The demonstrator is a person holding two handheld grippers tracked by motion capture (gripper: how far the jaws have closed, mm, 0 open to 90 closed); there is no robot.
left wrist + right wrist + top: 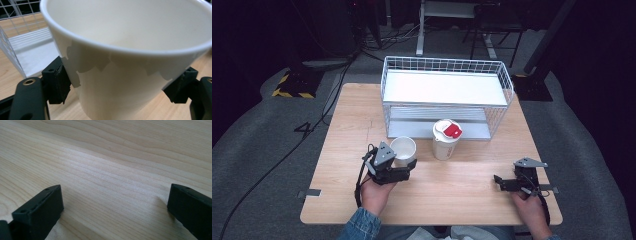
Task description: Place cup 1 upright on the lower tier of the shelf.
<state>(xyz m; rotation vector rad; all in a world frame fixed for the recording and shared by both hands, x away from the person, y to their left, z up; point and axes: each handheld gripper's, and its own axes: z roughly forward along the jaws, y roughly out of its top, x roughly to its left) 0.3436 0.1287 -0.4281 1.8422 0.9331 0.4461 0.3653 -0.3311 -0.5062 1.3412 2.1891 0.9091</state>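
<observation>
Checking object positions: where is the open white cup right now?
In the high view the open white cup sits left of centre, clamped in the left gripper, beside the lidded cup, before the wire rack.

The white cup point(130, 75) is cropped by the left gripper view's edges.

The open white cup point(130, 62) looks like smooth, faintly glossy paper, the table point(452, 190) pale matt wood grain, the basket point(507, 85) white-coated wire, the lidded cup point(446, 142) paper under a glossy plastic lid, the sleeve point(362, 225) denim cloth.

Two black jaws of the right hand-held gripper point(115, 212) wide apart above pale wooden table point(112, 165).
</observation>
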